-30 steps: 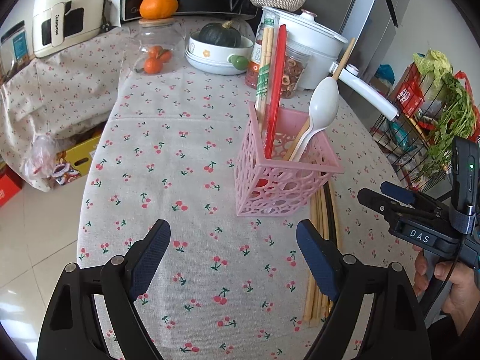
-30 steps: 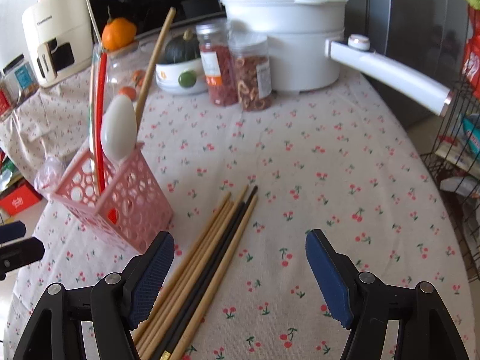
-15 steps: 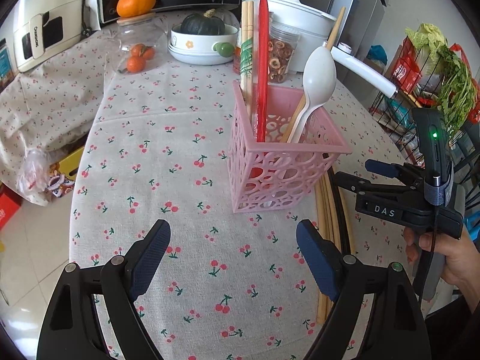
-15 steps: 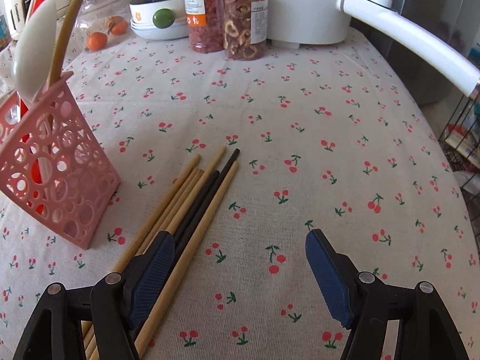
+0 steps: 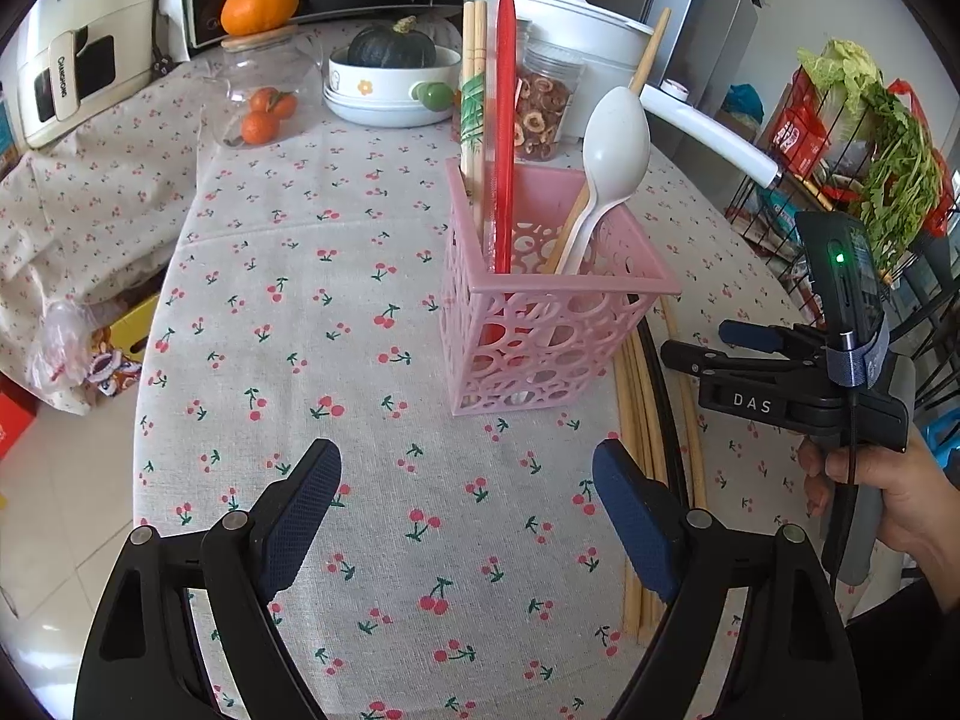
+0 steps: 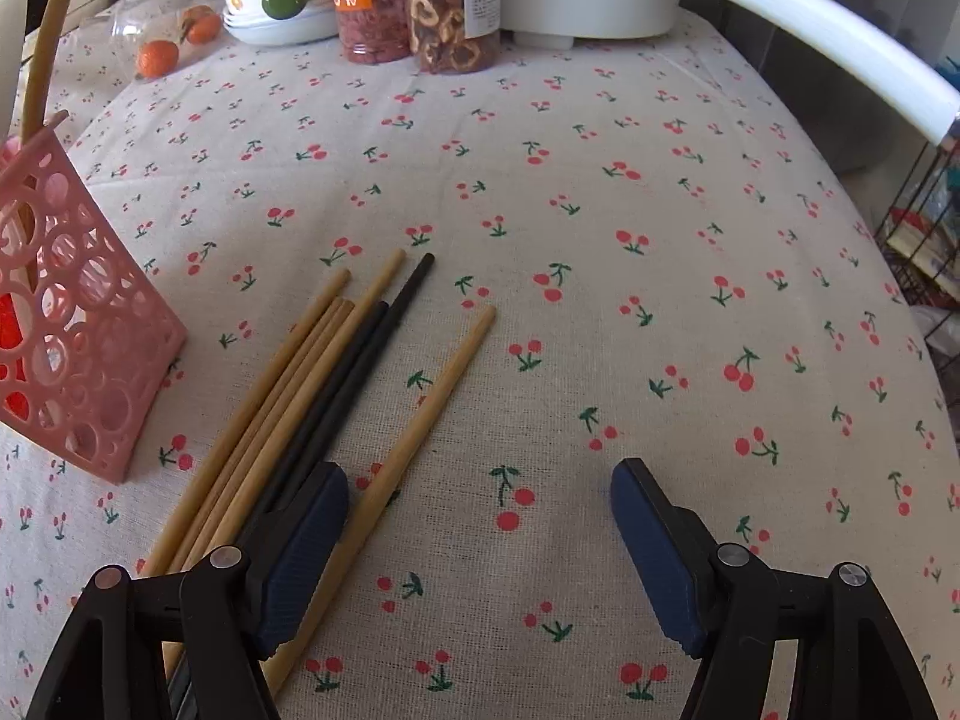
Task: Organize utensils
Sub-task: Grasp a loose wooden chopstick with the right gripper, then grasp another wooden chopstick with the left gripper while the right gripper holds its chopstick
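Observation:
A pink perforated utensil basket [image 5: 543,324] stands on the cherry-print tablecloth and holds wrapped chopsticks, a red utensil, a white spoon [image 5: 612,162] and a wooden stick. It shows at the left edge of the right wrist view [image 6: 72,336]. A bundle of wooden and black chopsticks [image 6: 312,396] lies flat to its right, also seen in the left wrist view [image 5: 651,420]. My left gripper [image 5: 468,498] is open and empty, in front of the basket. My right gripper [image 6: 480,534] is open and low over the cloth, its left finger over the chopsticks' near ends; it shows in the left wrist view [image 5: 708,345].
At the back stand two food jars [image 6: 414,6], a white pot with a long handle [image 6: 780,30], a bowl with a squash [image 5: 390,78] and a glass jar of oranges [image 5: 264,102]. A wire rack with greens [image 5: 870,138] stands to the right. The table edge falls off at left.
Both grippers have moved forward and lower. The basket looms closer in the left view. The right gripper has come down onto the near ends of the chopsticks, and one wooden chopstick now lies apart.

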Tool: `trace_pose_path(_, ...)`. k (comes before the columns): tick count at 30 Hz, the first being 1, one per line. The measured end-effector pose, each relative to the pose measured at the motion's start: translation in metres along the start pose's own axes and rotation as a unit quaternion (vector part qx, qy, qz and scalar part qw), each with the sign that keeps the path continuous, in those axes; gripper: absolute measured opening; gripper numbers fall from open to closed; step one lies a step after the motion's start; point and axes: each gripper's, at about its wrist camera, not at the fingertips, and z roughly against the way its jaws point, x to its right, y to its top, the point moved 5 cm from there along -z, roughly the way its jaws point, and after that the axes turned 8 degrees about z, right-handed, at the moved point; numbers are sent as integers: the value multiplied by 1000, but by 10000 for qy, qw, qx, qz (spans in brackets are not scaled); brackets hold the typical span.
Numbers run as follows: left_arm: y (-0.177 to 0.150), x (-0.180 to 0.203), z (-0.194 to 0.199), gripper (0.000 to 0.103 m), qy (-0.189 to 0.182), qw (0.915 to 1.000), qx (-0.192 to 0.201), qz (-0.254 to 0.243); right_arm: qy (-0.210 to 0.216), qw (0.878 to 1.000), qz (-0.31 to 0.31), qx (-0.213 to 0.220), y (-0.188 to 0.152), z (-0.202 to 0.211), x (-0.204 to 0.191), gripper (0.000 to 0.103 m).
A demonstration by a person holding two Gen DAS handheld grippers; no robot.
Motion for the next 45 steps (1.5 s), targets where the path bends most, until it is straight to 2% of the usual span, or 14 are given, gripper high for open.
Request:
trace_pose_path(3,0,4,0,88,-37,10000,-24,-41,20,10000,0,-41,1,1,-3,68)
trace_pose_path(5,-1,7,1,88,-68,9999,-44,-71,106,9999,74,-80,3,2,-10,46)
trace_pose_path(6,-2,8,1,88,-93,9999,-58,-93,143,9998,94,-124,4,3,-14,40)
trace_pose_path(8,-4,14,2,88,-151,9997,-82,-166,214,9994,111,-228,4,4,-17,19)
trace_pose_path(10,-6,20,2,87,-210,9994,-120,-243,288,9989,36,-371,3,5,-15,12)
trace_pose_path(12,-10,28,-1,78,-359,9988,-228,-258,361,9979,-155,-521,0,5,-10,7)
trace_pose_path(13,-11,32,-4,68,-435,9982,-317,-258,388,9972,-269,-586,-2,6,-7,5)
trace_pose_path(14,-12,37,-6,56,-509,9976,-401,-252,405,9965,-364,-634,-3,7,-4,5)
trace_pose_path(17,-15,50,-16,36,-683,9957,-591,-198,519,9949,-525,-680,-8,10,0,5)
trace_pose_path(21,-17,68,-31,25,-854,9935,-700,-256,588,9947,-521,-660,-15,20,0,5)
trace_pose_path(26,-23,82,-55,11,-779,9922,-826,-514,710,9936,-617,-629,-22,31,8,5)
trace_pose_path(35,-33,78,-54,7,-637,9895,-1061,-742,868,9907,-889,-557,-26,43,27,5)
trace_pose_path(43,-67,37,-24,7,-404,9840,-1601,-667,993,9891,-918,-590,-33,53,29,5)
trace_pose_path(45,-76,28,-18,7,-438,9796,-1840,-681,1025,9888,-915,-583,-34,55,29,5)
